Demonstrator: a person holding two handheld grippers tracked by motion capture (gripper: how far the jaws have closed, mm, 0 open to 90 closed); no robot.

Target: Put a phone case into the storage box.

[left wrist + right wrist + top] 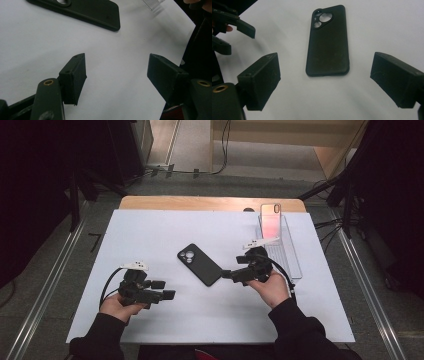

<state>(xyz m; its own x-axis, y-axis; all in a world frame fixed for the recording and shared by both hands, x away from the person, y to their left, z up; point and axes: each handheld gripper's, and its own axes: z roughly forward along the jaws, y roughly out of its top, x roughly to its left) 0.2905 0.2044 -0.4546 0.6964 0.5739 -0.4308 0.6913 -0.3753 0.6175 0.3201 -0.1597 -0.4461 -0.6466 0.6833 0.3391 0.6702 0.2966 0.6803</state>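
The black phone case [200, 264] lay flat at the centre of the white surface [150, 230]. The right tongs [324, 72] stood wide at its four o'clock, holding nothing. The left tongs [117, 72] gaped wide and empty at its eight o'clock.

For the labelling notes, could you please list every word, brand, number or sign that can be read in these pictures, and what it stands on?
None can be read.
black phone case: plain back, no logo or lettering visible.
phone standing in the clear holder: pinkish surface, no text legible.
left gripper and right gripper: no markings visible.
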